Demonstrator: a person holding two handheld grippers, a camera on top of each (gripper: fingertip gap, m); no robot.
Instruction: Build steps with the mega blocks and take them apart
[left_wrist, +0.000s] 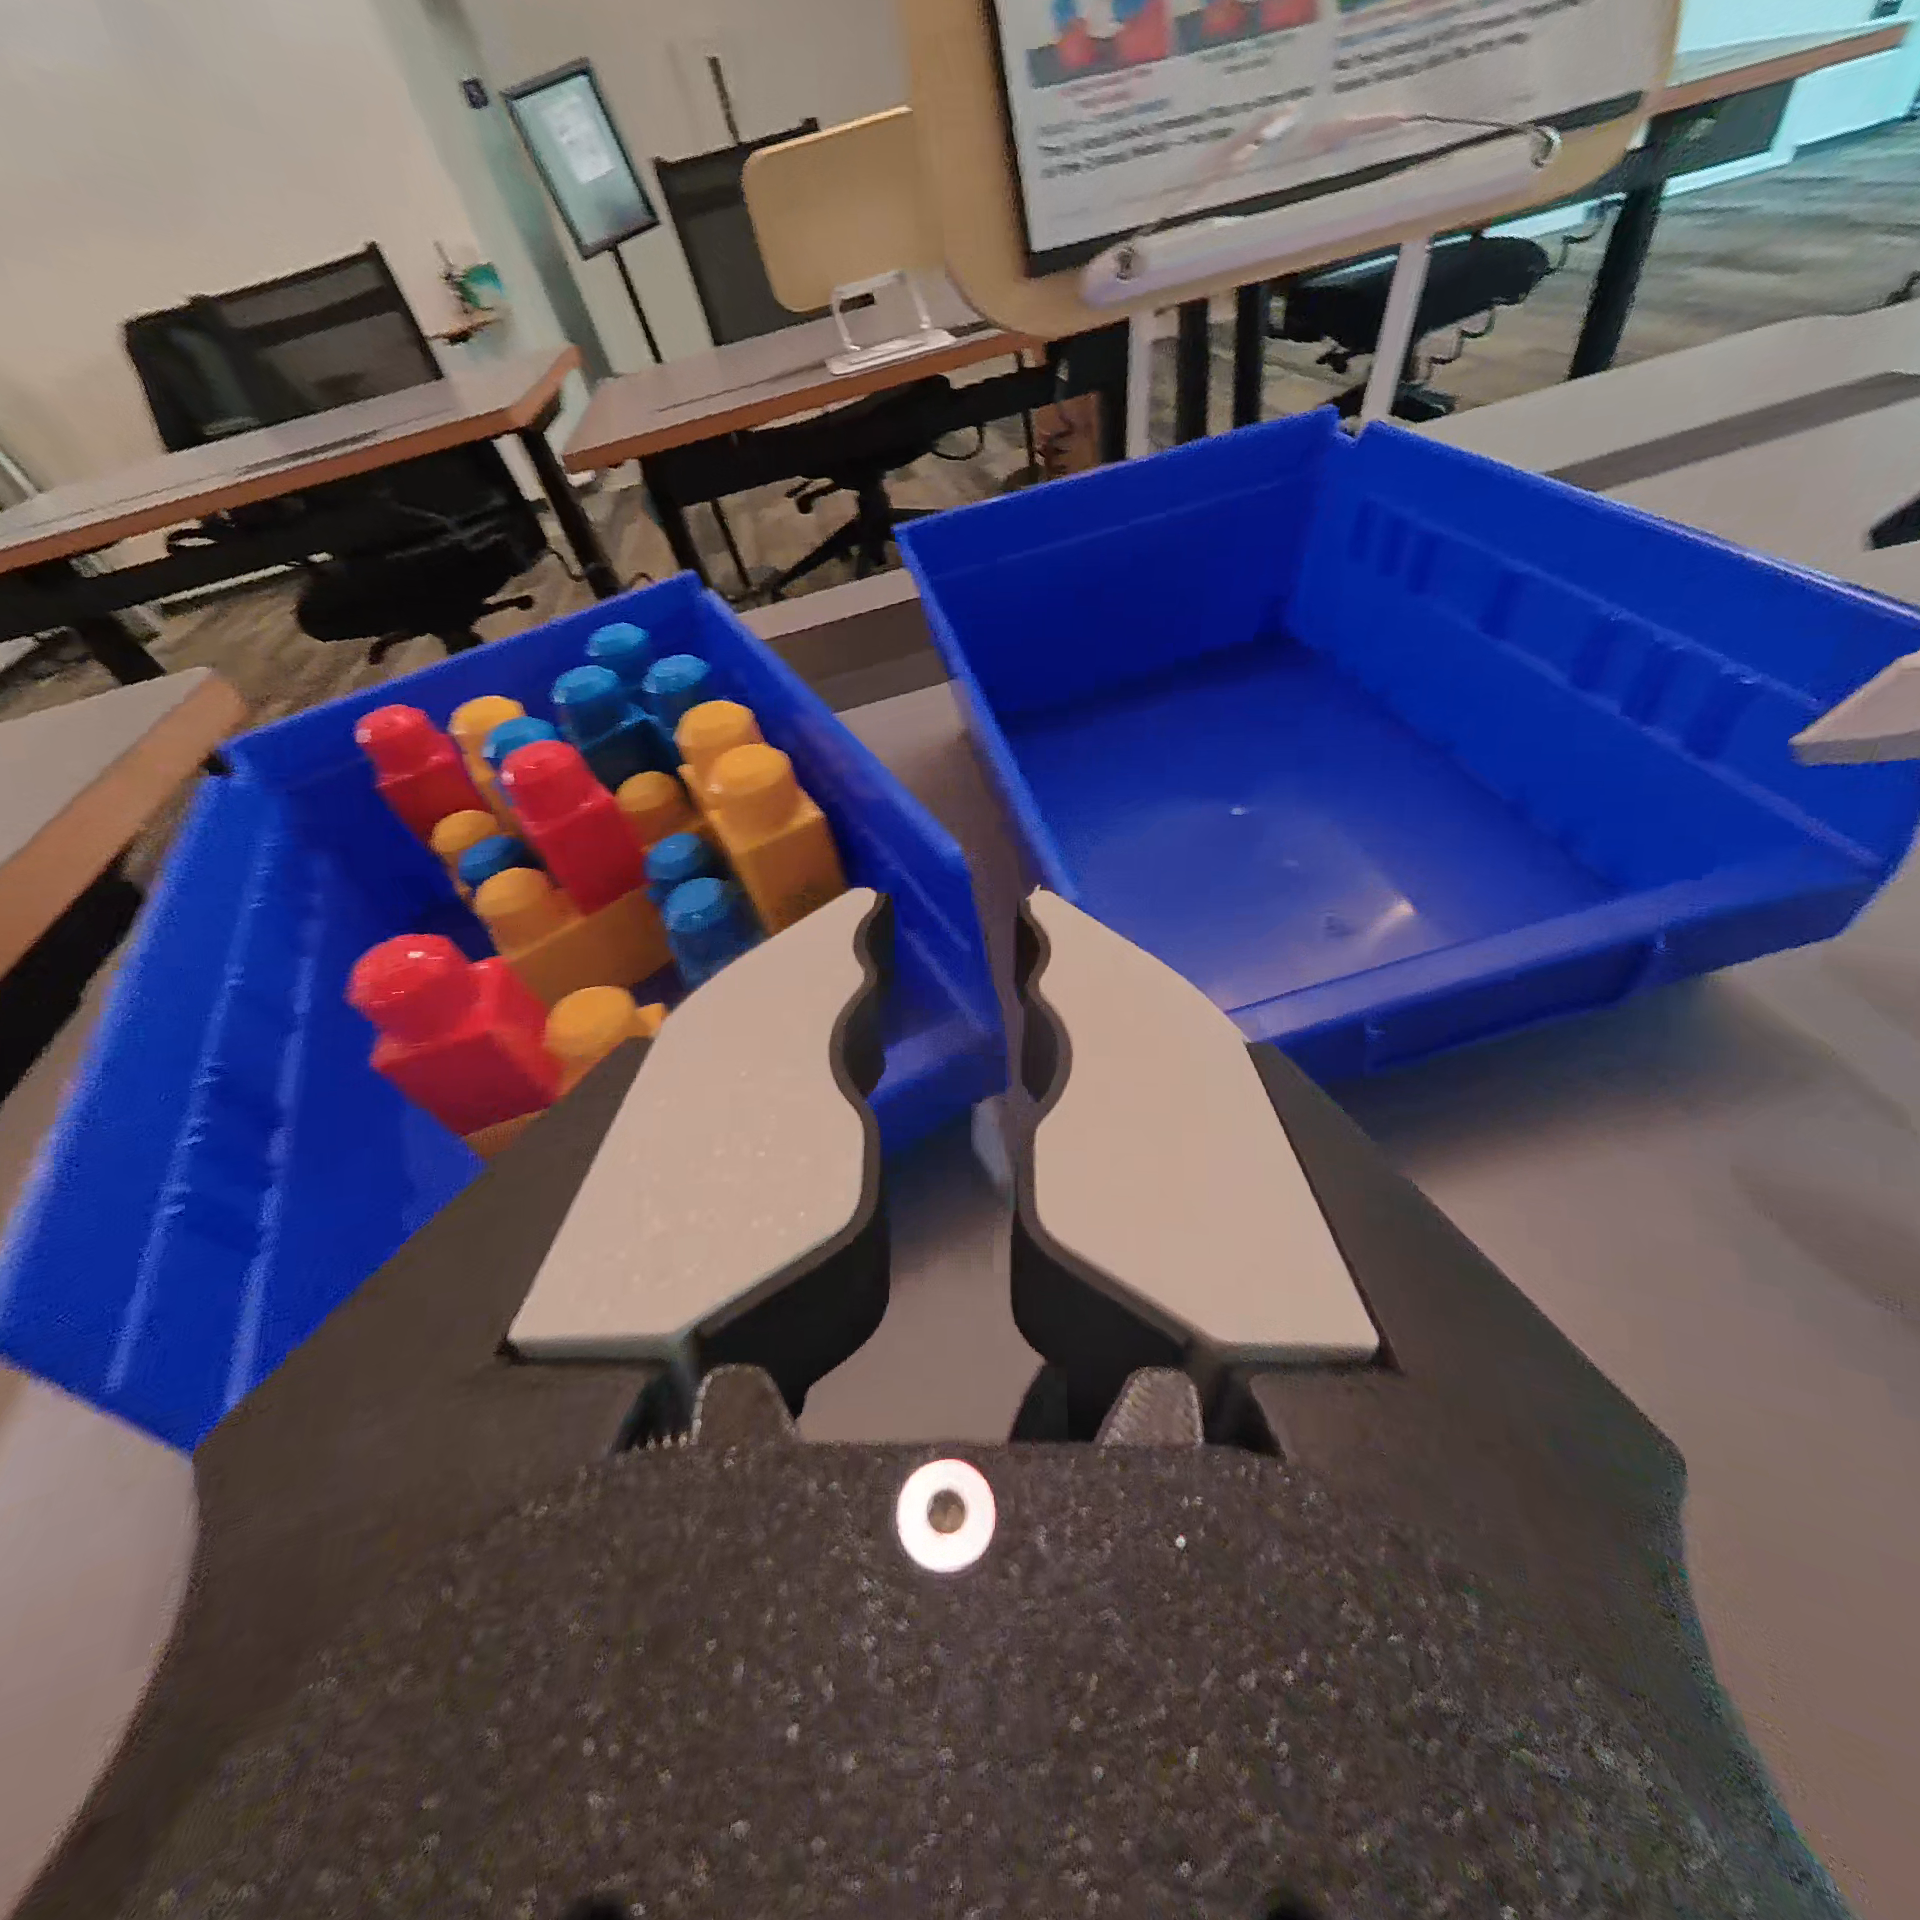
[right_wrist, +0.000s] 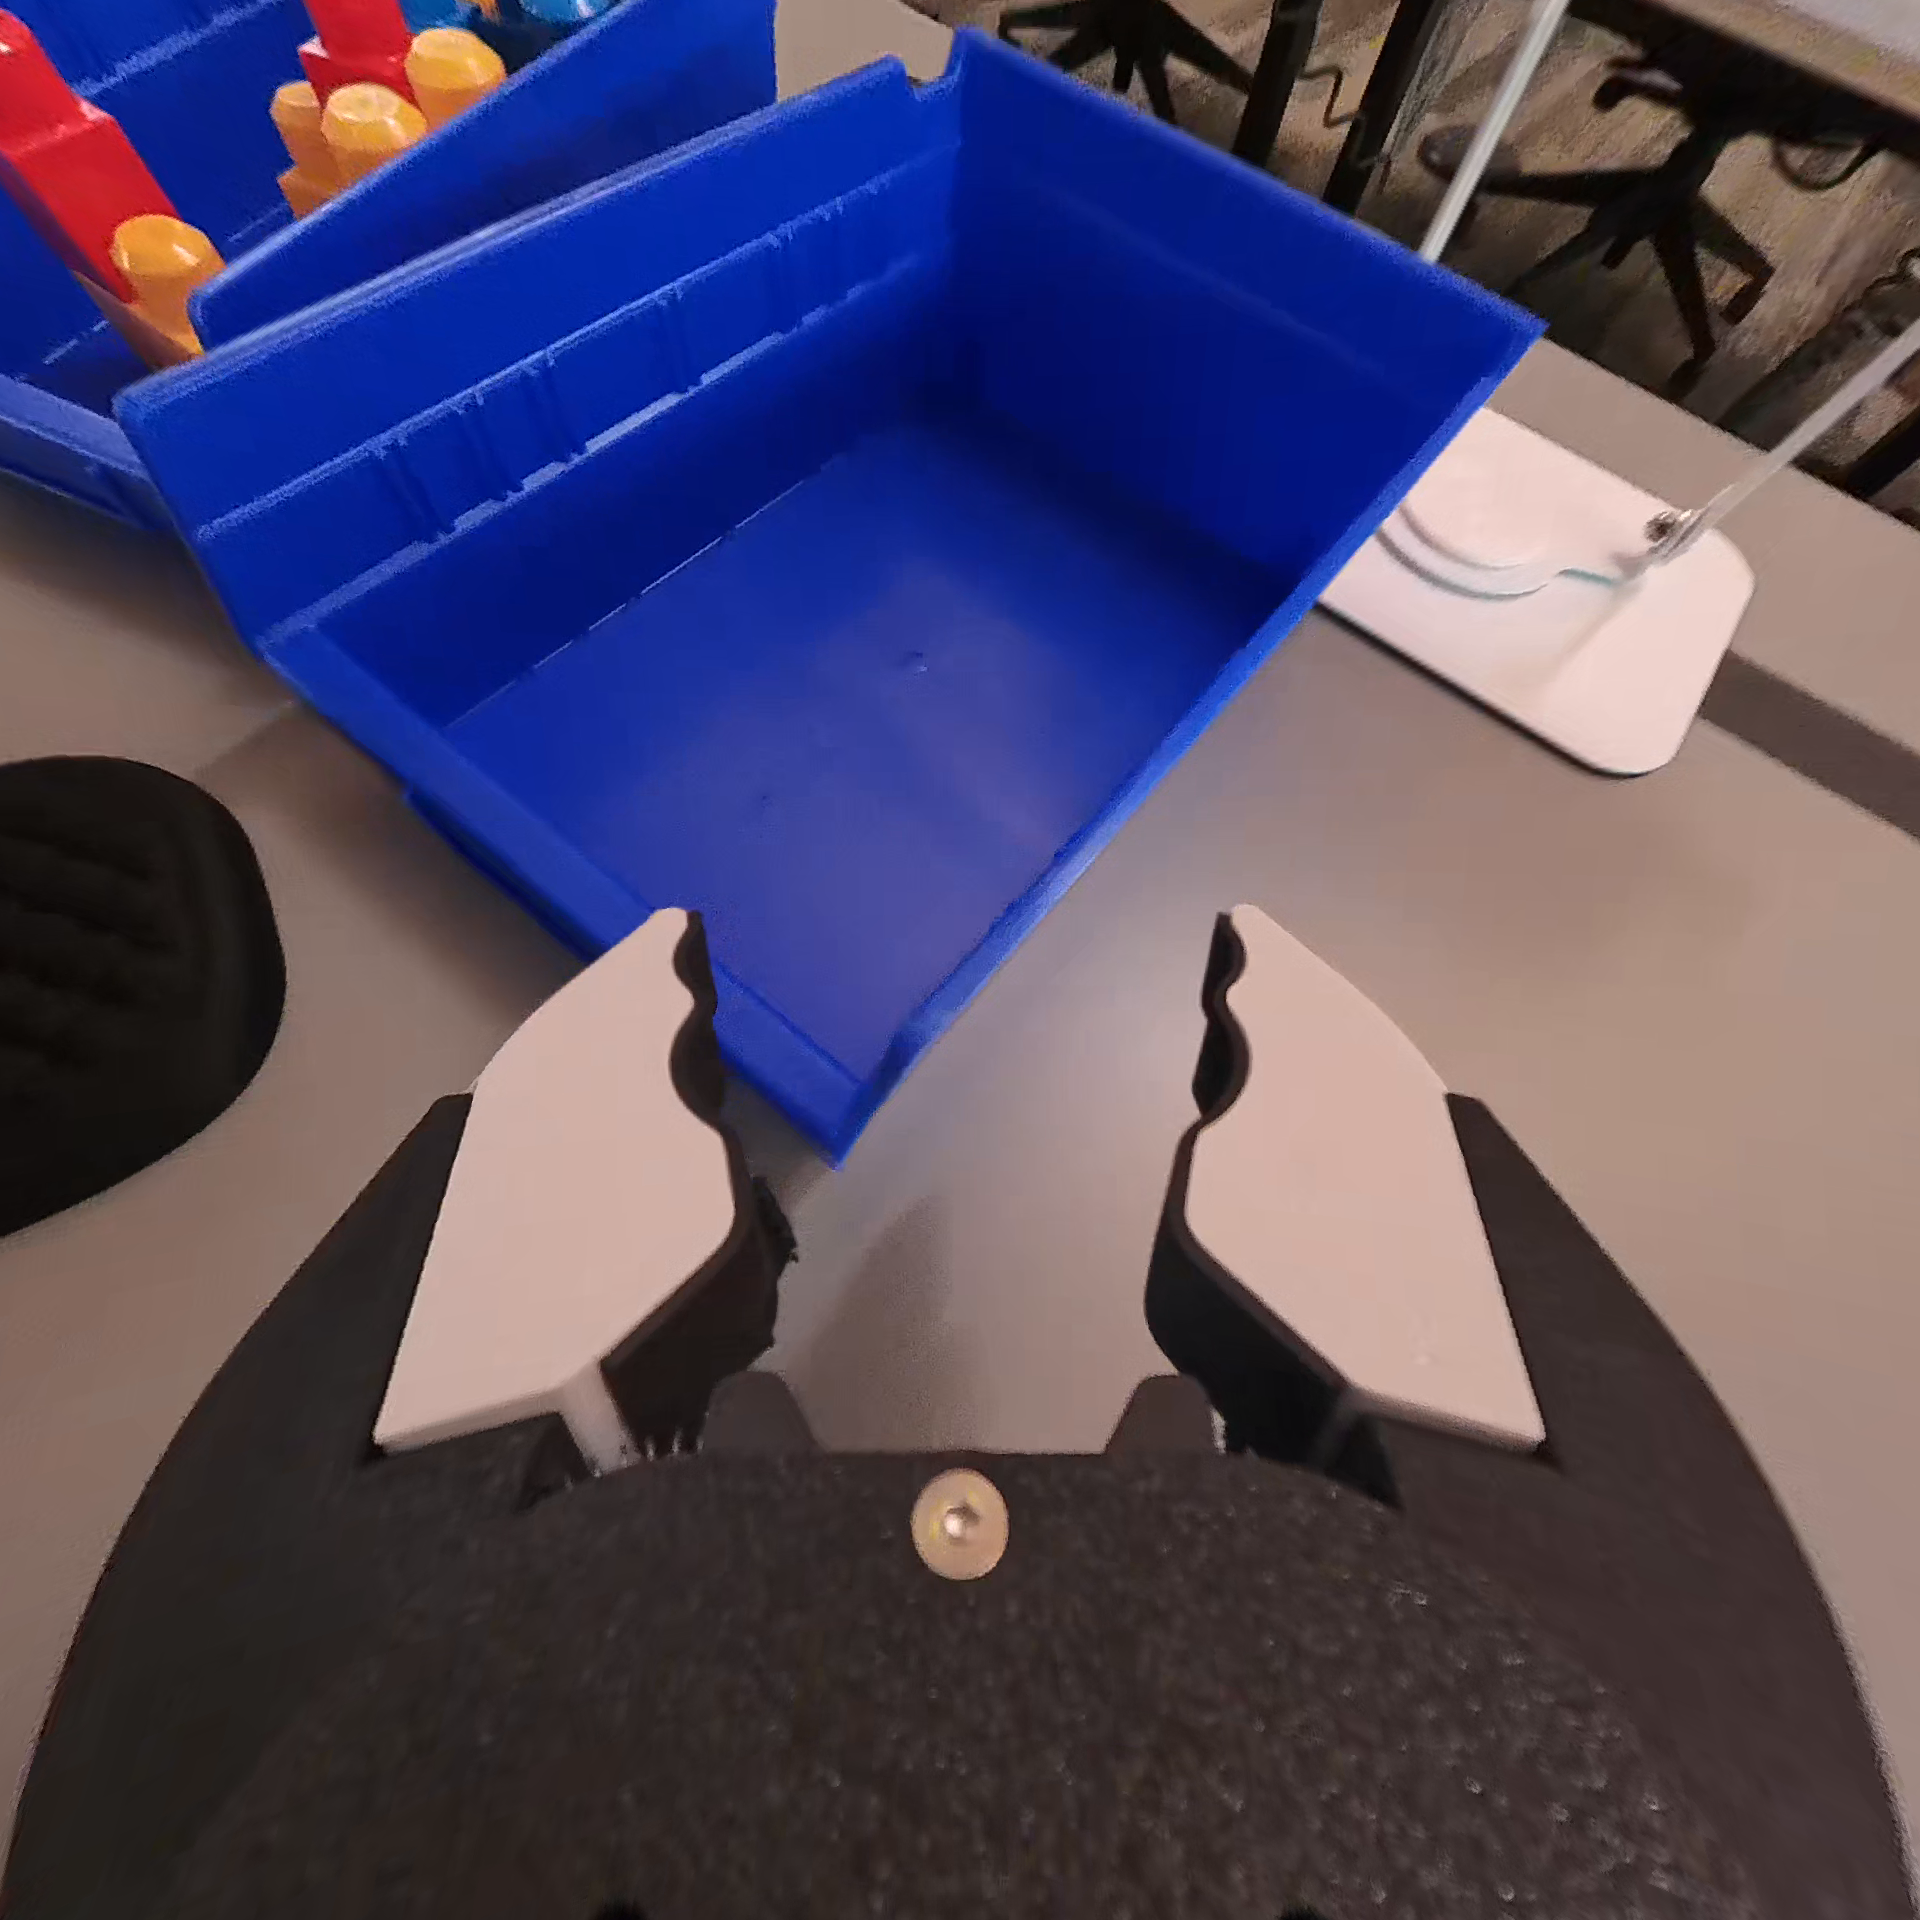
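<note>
In the left wrist view, the left gripper (left_wrist: 951, 935) hovers above the grey table (left_wrist: 1558, 1299) with its jaws narrowed to a slim gap and nothing between them. The mega blocks (left_wrist: 582, 862), red, orange and blue, stand studs-up in a blue bin (left_wrist: 156, 1195) toward ten o'clock of the fingertips, just beside the left finger (left_wrist: 717, 1132). That bin's long axis runs from seven toward one o'clock. A second blue bin (left_wrist: 1299, 831), holding nothing, sits at one to two o'clock, close beside the first. A grey fingertip of the right gripper (left_wrist: 1860, 722) pokes in at the three o'clock edge.

My reading is that the left gripper is the nearer one to the blocks, so the next move likely turns on swinging toward ten o'clock and opening wider before reaching down.

In the right wrist view, the right gripper (right_wrist: 961, 925) has its jaws spread wide and grips nothing. The hollow bin (right_wrist: 623, 436) lies dead ahead at twelve o'clock, its near corner between the fingertips. The blocks (right_wrist: 353, 125) show only at the eleven o'clock corner, well apart. A black padded thing (right_wrist: 114, 966) rests at nine o'clock, a white stand base (right_wrist: 1621, 644) at two o'clock.

The tabletop is smooth and matte. Around it is an office room with desks, rolling chairs and a display board.
</note>
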